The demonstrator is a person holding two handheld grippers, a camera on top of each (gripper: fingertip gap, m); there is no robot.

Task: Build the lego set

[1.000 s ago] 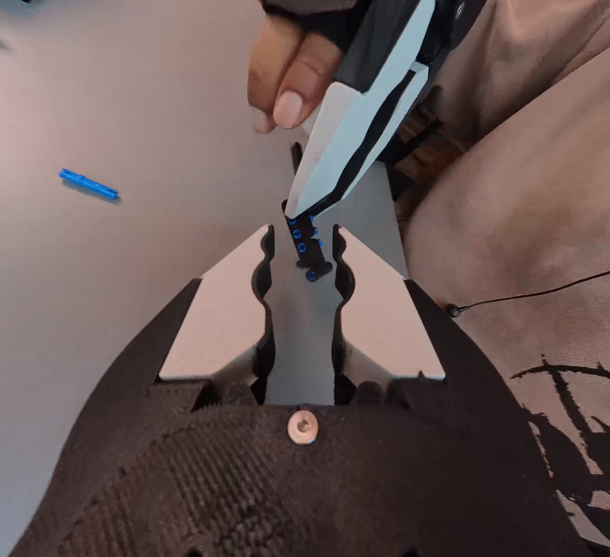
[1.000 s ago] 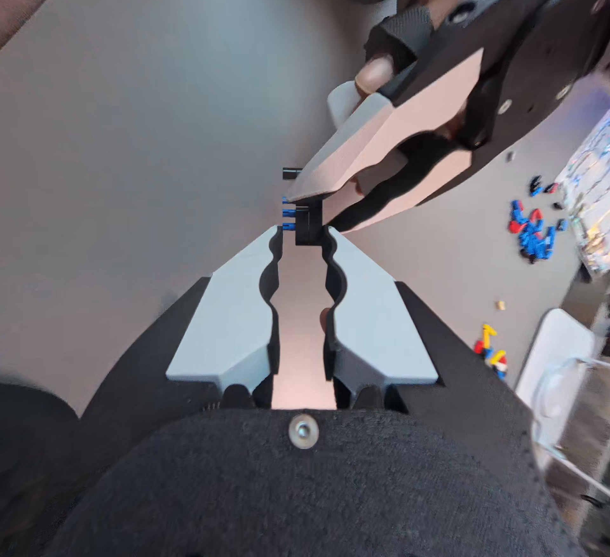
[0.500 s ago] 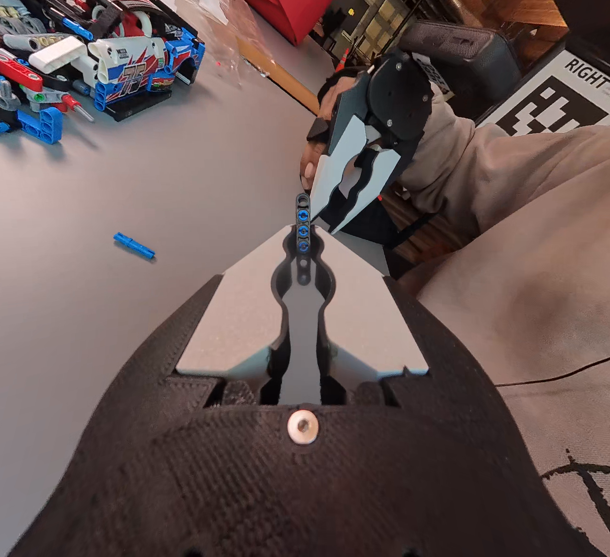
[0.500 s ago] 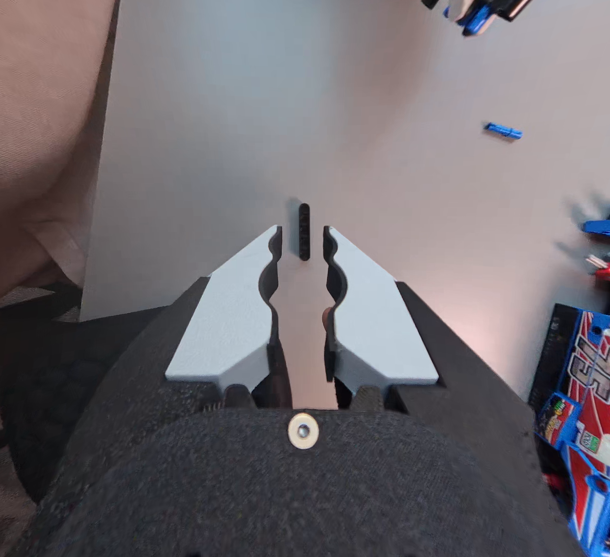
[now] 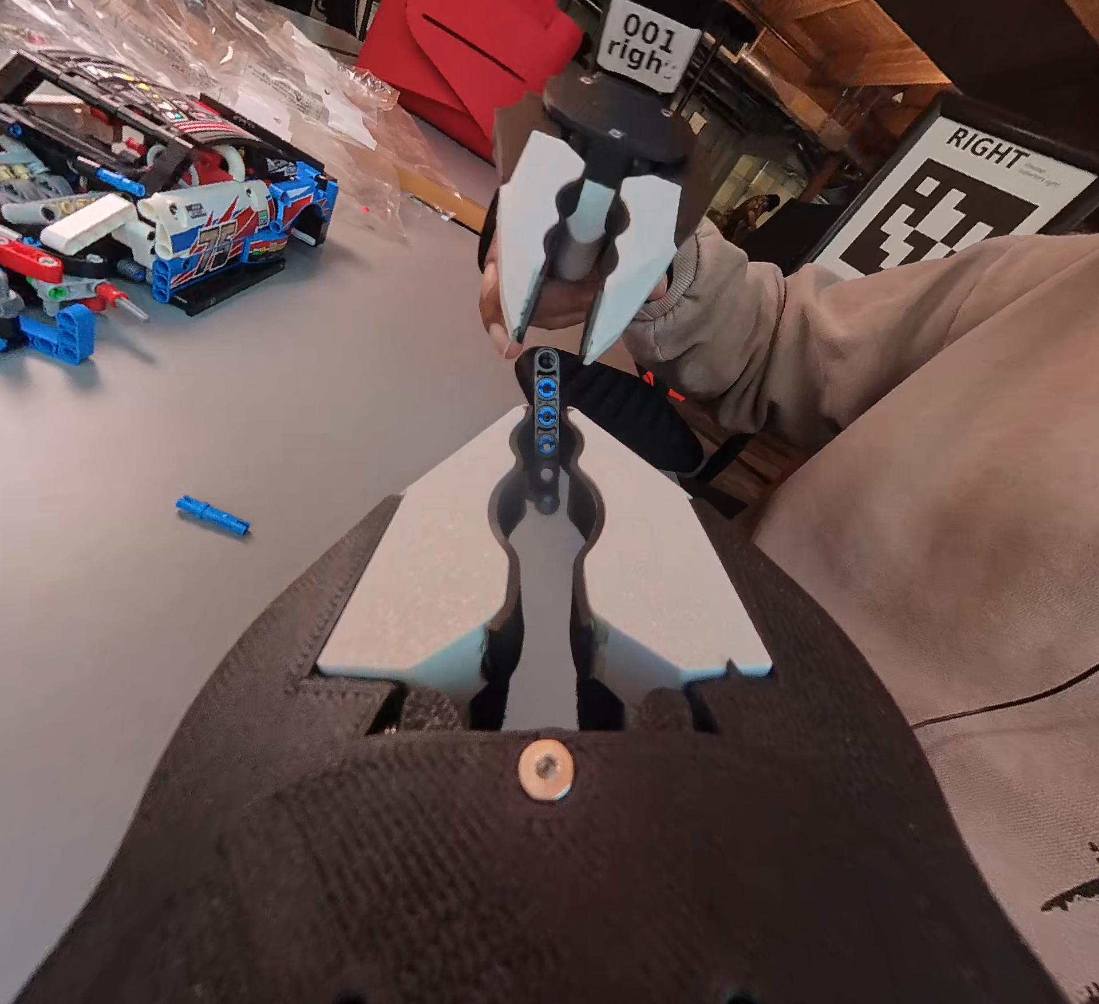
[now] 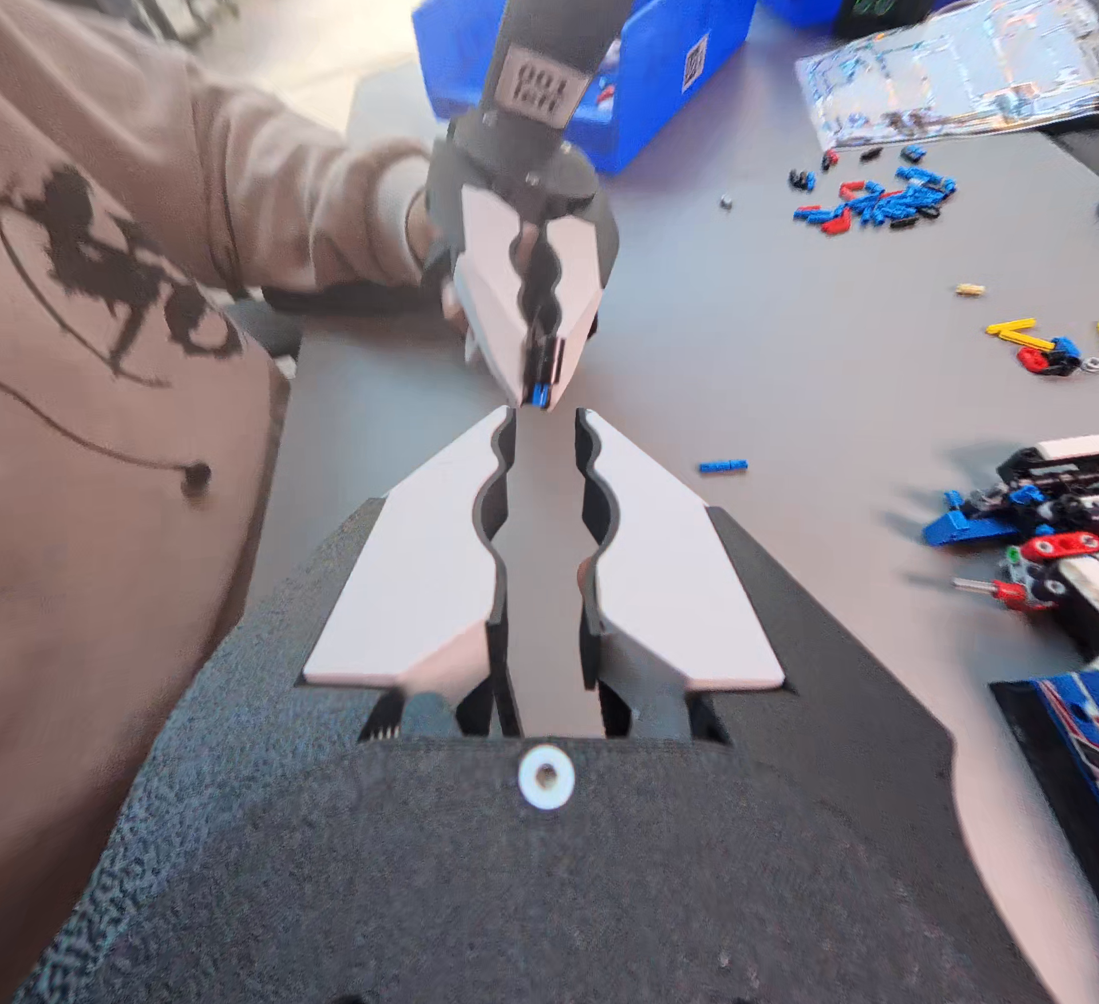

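Up close in the left wrist view, the left claw (image 5: 546, 416) is pinching a slim black lego beam with a row of round holes (image 5: 546, 428), three of them filled with blue pins. The beam sits between the claw's pale grey fingertips (image 5: 476, 458), its near end tucked into the scalloped black gap and its far end poking out past the tips, raised above the grey desk (image 5: 238, 410). Just beyond that far end hangs the right claw (image 5: 553, 348), pointing down with its two white fingers spread and the beam's tip lying near the gap between them, not touching that I can tell.

From the right wrist view, the right claw (image 6: 544, 413) stands spread with bare desk (image 6: 743, 321) showing between its fingers. The left claw (image 6: 538, 395) is just beyond its tips, pressed together on the black beam, a blue pin end showing at the very tip; the picture is blurred there.

On the desk, a loose blue lego pin (image 5: 212, 516) lies left of the left claw, well apart from it. Farther left sits a partly built blue, white and red lego car (image 5: 178, 226), with clear plastic bags (image 5: 178, 42) behind it. In the right wrist view a heap of small blue, red and black lego pieces (image 6: 880, 199) lies far right, near a printed instruction booklet (image 6: 951, 77) and a blue plastic bin (image 6: 684, 24).
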